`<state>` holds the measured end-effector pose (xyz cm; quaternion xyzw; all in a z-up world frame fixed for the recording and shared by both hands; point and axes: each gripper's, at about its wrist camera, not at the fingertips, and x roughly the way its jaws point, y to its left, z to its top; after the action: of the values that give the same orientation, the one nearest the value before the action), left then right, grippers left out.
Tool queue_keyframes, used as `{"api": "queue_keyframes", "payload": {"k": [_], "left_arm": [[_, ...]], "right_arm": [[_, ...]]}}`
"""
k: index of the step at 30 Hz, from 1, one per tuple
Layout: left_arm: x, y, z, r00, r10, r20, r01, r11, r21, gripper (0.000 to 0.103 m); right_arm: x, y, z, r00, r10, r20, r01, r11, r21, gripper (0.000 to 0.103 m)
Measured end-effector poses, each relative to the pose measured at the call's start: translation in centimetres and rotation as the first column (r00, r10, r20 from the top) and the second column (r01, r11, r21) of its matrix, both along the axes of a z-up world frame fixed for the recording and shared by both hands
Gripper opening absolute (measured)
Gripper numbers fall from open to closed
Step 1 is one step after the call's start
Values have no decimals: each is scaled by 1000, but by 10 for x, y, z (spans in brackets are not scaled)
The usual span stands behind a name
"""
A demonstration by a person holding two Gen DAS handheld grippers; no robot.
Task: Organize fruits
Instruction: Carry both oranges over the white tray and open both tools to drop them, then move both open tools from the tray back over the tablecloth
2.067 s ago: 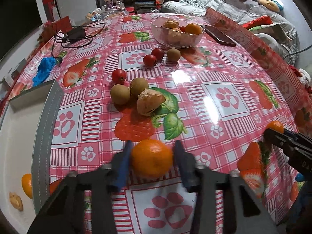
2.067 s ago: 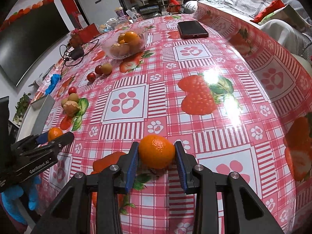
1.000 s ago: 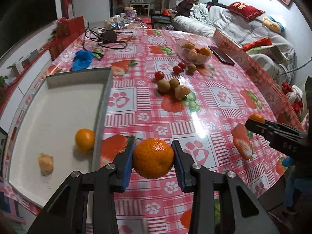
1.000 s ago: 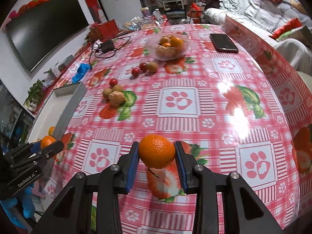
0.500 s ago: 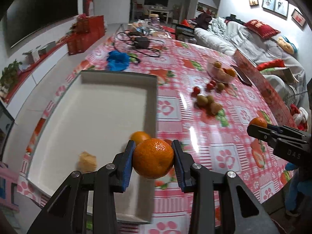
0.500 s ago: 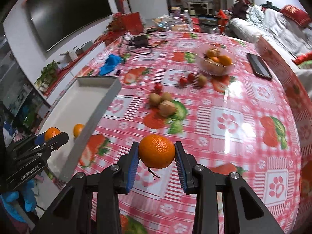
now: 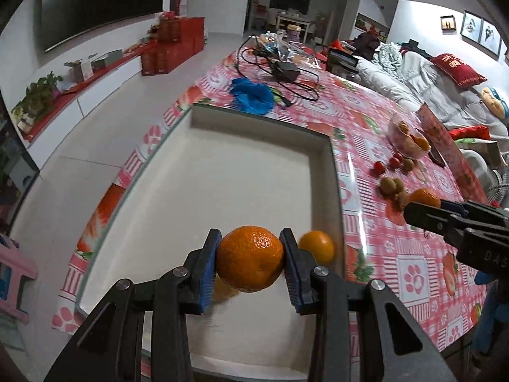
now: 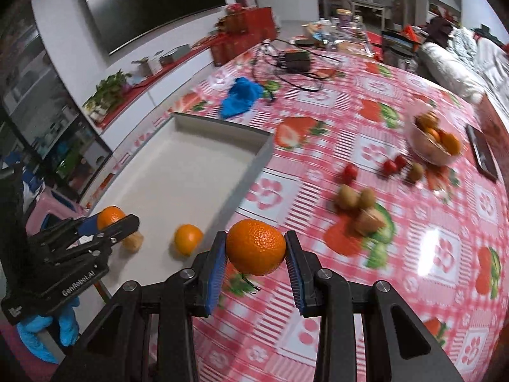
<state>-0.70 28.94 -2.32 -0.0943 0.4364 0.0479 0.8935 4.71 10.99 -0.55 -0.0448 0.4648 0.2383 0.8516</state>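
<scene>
My left gripper [image 7: 250, 262] is shut on an orange [image 7: 250, 258] and holds it above the near part of the white tray [image 7: 331, 172]. A second orange [image 7: 317, 247] lies in the tray by its right wall, and a pale fruit piece [image 8: 133, 241] lies near it. My right gripper [image 8: 256, 254] is shut on another orange [image 8: 256, 247] above the tablecloth, right of the tray [image 8: 251, 165]. The left gripper also shows in the right wrist view [image 8: 109, 222], the right one in the left wrist view [image 7: 423, 205].
Kiwis [image 8: 354, 198], a peeled fruit [image 8: 370, 219] and small tomatoes [image 8: 391, 164] lie on the red checked tablecloth. A glass bowl of fruit [image 8: 434, 145] and a phone [image 8: 482, 152] stand at the far right. A blue cloth [image 8: 240, 95] and cables [image 8: 296, 63] lie beyond the tray.
Both grippers have moved left with their oranges. The left one now hangs over the tray; the right one has come closer to the tray's right wall.
</scene>
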Motion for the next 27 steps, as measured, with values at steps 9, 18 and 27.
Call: {"api": "queue_keyframes", "payload": {"k": [9, 18, 27], "left_arm": [[13, 19, -7, 999, 29, -17, -29, 1000, 1, 41], [22, 27, -20, 998, 27, -55, -27, 1000, -4, 41], [22, 25, -30, 997, 13, -76, -13, 1000, -1, 42]], "right_arm": [[23, 61, -4, 995, 100, -23, -101, 995, -13, 37], [38, 91, -23, 988, 142, -67, -145, 989, -30, 37], [48, 98, -40, 981, 135, -139, -141, 989, -40, 37]]}}
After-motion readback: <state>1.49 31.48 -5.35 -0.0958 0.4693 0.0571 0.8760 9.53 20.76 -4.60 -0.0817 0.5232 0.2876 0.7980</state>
